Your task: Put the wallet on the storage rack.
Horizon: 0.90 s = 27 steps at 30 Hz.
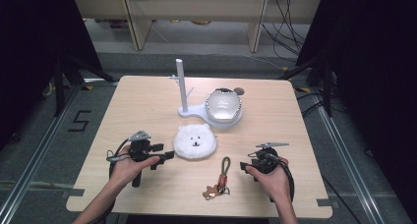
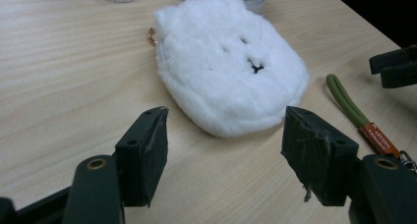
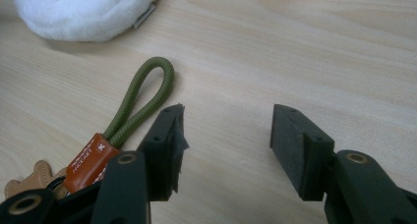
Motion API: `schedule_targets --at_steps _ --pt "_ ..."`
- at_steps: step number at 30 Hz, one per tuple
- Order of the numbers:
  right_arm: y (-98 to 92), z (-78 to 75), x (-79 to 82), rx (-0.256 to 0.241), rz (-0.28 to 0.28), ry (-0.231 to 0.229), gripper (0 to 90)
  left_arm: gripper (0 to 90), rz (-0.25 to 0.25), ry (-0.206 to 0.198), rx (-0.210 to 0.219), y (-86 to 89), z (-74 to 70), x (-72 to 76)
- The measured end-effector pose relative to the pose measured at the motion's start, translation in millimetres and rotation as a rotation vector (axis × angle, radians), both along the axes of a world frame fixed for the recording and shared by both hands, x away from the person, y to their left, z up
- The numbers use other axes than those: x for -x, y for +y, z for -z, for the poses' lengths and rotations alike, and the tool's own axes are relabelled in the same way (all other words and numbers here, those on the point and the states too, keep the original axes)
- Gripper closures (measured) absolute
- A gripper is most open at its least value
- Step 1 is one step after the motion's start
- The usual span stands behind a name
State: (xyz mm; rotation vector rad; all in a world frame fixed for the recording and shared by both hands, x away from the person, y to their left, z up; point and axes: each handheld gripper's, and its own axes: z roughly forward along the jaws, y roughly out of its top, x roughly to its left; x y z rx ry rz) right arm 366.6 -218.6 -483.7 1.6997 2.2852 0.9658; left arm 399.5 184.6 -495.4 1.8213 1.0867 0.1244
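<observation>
Jaws spread wide, the left gripper faces a white plush pouch lying just ahead at table centre. At its 5 o'clock lies an olive-cord keychain. Right gripper, jaws also wide, empty, hovers at the keychain's 3 o'clock; a white stand rises at the pouch's 12 o'clock.

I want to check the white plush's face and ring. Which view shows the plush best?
The left gripper view: the plush sits close and whole, with its face and a gold ring at its edge. The high view shows it whole but small, the face tiny. The right gripper view catches just its lower edge and a tag.
</observation>
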Motion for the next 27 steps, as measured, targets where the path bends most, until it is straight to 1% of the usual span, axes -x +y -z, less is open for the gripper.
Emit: schedule_targets --at_steps 1,2,3,4,5,6,7,8,9,10,11,12,13,14,15,16,17,18,19,20,21,22,23,24,25,26,27 --pt "-0.8 1.8 -2.1 0.012 -0.001 -0.020 48.9 33.5 0.008 -0.005 -0.003 -0.2 -0.8 -1.8" --pt "-0.5 0.4 -1.5 0.007 0.001 -0.012 49.4 33.6 0.008 -0.006 0.005 -1.5 -2.2 -3.9" --pt "1.8 -1.6 -0.1 -0.008 0.024 0.014 49.6 33.6 0.010 -0.006 0.009 -2.1 -2.9 -5.2" --pt "0.7 -3.0 -0.6 0.000 0.007 0.027 49.7 33.7 0.016 0.002 0.012 -2.8 -4.1 -7.2" --pt "0.5 -4.1 -0.5 -0.004 0.005 0.031 50.1 33.7 0.012 0.004 0.014 -3.6 -4.4 -8.4" --pt "-0.5 -1.7 -2.2 0.003 -0.002 -0.025 50.3 33.7 0.012 0.013 0.023 -4.6 -4.5 -11.3" --pt "-0.8 -2.1 -2.6 0.009 -0.004 -0.022 50.3 33.9 0.014 0.014 0.021 -4.9 -4.6 -13.4" --pt "0.5 -2.8 -2.1 -0.001 0.012 -0.013 50.3 34.0 0.004 0.016 0.021 -6.5 -4.9 -16.4" --pt "1.1 -5.8 -1.0 0.007 0.016 0.028 50.3 34.0 0.011 0.019 0.023 -6.9 -4.8 -19.4" --pt "1.1 -5.9 -0.5 0.004 0.017 0.025 50.3 34.0 0.007 0.025 0.016 -8.2 -5.4 -23.9" --pt "-1.9 -3.1 -2.4 0.022 -0.016 -0.017 50.1 34.0 0.005 0.026 0.016 -9.4 -5.3 -27.9" --pt "-2.4 -3.0 -1.9 0.026 -0.021 -0.014 50.1 34.1 0.005 0.033 0.010 -10.6 -5.4 -32.0" --pt "-2.7 -3.0 -1.7 0.016 -0.031 -0.015 50.0 34.1 0.003 0.038 0.005 -12.3 -5.4 -35.9" --pt "-2.7 -2.1 -2.2 0.016 -0.025 -0.022 49.9 34.2 0.007 0.039 -0.005 -13.6 -5.4 -39.8" --pt "-2.5 -2.5 -2.3 0.015 -0.025 -0.013 49.9 34.3 0.007 0.043 -0.008 -14.9 -5.7 -42.4" --pt "-2.6 -2.5 -2.3 0.014 -0.026 -0.016 49.9 34.3 0.012 0.048 -0.026 -17.0 -5.9 -47.7" --pt "-2.6 -3.9 -1.8 0.000 -0.025 -0.010 49.8 34.4 0.015 0.048 -0.040 -18.5 -5.8 -50.8" --pt "-3.3 -3.6 -2.0 0.013 -0.030 -0.020 49.7 34.7 0.015 0.052 -0.055 -20.1 -5.6 -53.6" --pt "-3.4 -4.0 -1.8 0.013 -0.031 -0.023 49.6 35.0 0.017 0.059 -0.068 -21.2 -5.2 -55.8" --pt "-2.0 -5.2 -1.4 -0.006 -0.019 -0.009 49.6 35.4 0.016 0.065 -0.090 -22.9 -5.1 -58.3" --pt "-2.6 -4.6 -1.7 0.007 -0.029 -0.017 49.5 36.4 0.015 0.067 -0.103 -24.3 -5.2 -60.1" --pt "-2.7 -4.0 -1.9 0.019 -0.028 -0.021 49.5 36.7 0.036 0.076 -0.139 -24.9 -5.7 -63.8" --pt "-1.4 -4.8 -0.3 0.004 -0.024 -0.001 49.4 37.3 0.035 0.085 -0.146 -26.8 -6.1 -65.4" --pt "0.8 -5.2 0.5 -0.017 -0.004 0.010 49.4 37.6 0.051 0.100 -0.175 -28.4 -7.5 -68.4" --pt "1.6 -5.0 0.5 -0.019 -0.001 0.014 49.3 38.2 0.051 0.115 -0.186 -29.7 -8.6 -69.8" --pt "1.1 -5.9 0.3 -0.006 -0.011 0.032 49.1 38.8 0.045 0.127 -0.207 -32.2 -10.0 -71.6" --pt "0.1 -3.9 -0.9 0.013 -0.027 0.018 49.0 39.6 0.036 0.134 -0.224 -34.5 -11.1 -72.8"
